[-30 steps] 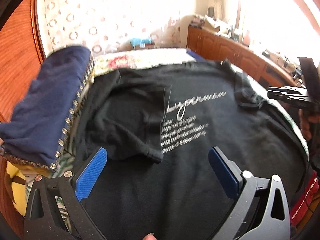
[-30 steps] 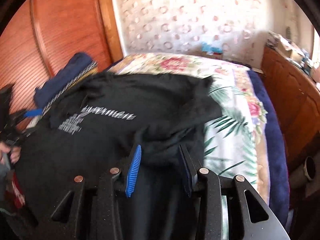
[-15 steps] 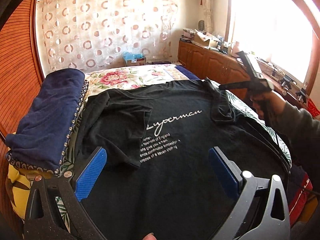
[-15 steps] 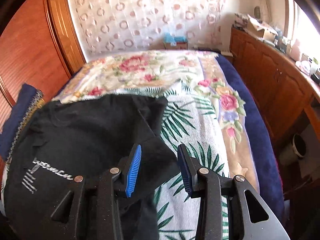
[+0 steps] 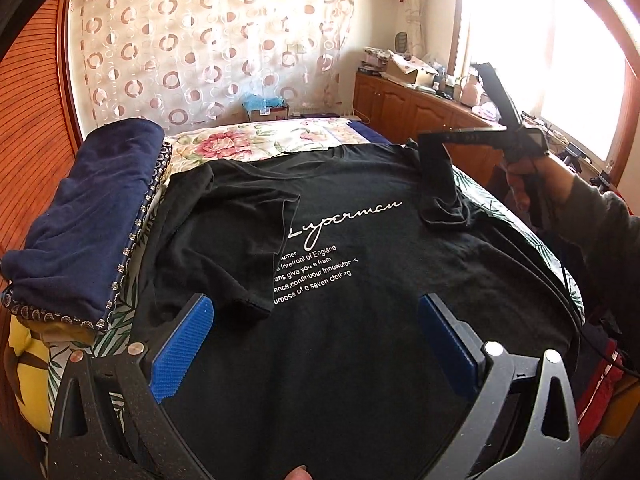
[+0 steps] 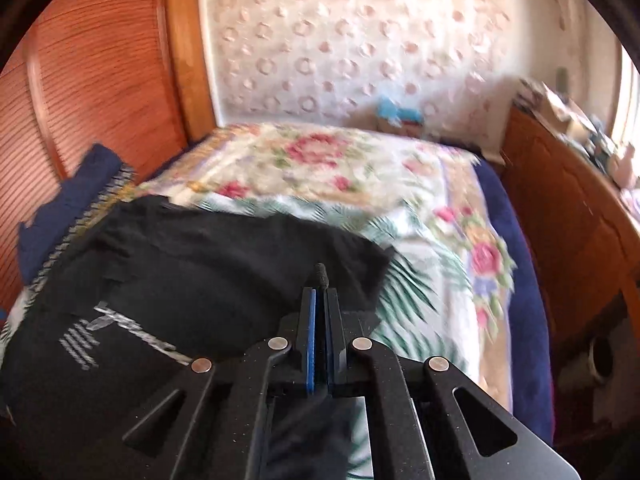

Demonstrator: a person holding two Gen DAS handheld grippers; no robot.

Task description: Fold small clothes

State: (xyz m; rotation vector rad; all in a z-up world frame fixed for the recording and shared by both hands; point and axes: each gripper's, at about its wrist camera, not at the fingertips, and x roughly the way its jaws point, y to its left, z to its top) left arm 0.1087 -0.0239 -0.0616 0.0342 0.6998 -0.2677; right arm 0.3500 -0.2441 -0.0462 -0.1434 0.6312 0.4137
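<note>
- Right gripper (image 6: 320,292): blue pads pressed together, clamping a pinch of the black T-shirt (image 5: 360,280) — its right sleeve (image 5: 438,184), lifted above the chest print.
- Left gripper (image 5: 312,344): jaws spread wide, holding nothing, above the shirt's lower front.
- Black T-shirt: spread front-up on the floral bedspread (image 6: 360,176); left sleeve folded inward.
- Navy folded cloth (image 5: 88,216): beside the shirt's left edge.

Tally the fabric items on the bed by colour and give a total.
Black: 1, the T-shirt, with the right hand-held gripper shut on its sleeve
Navy: 1, the folded blanket
Floral: 1, the bedspread
Yellow: 1, the cushion
Total: 4
</note>
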